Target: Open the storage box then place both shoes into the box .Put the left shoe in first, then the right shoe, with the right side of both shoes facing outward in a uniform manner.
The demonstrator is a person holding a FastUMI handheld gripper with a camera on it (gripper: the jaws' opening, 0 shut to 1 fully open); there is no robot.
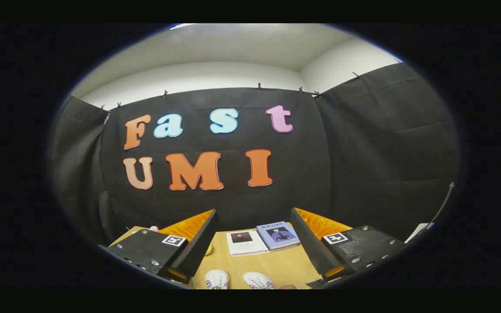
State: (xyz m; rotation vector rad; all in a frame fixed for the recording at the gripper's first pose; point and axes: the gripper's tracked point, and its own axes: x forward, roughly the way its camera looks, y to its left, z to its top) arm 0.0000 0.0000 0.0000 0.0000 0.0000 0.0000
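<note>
**Overhead, jaws spread wide above the pair of shoes**

Right now the gripper [252, 243] is hanging above a wooden table [285, 265], tilted so that it is looking mostly at the booth's black cloth wall, with a white wall and ceiling showing above it. Its jaws are standing spread wide apart, gripping nothing, with plenty of bare table showing in the gap.

Down between the jaws, at the near edge of the table, two white shoes are sitting side by side, toes pointing away toward the wall. The left shoe [217, 279] and the right shoe [258, 280] are lying near each other without touching, and each is showing red and blue stripes on its side. I am seeing just their front parts.

Beyond the shoes, toward the far edge of the table, two books are lying flat next to each other: a white book [246, 242] with a dark picture on its cover, and a blue book [278, 234] just beside it, its edge seeming to overlap the white one slightly.
</note>
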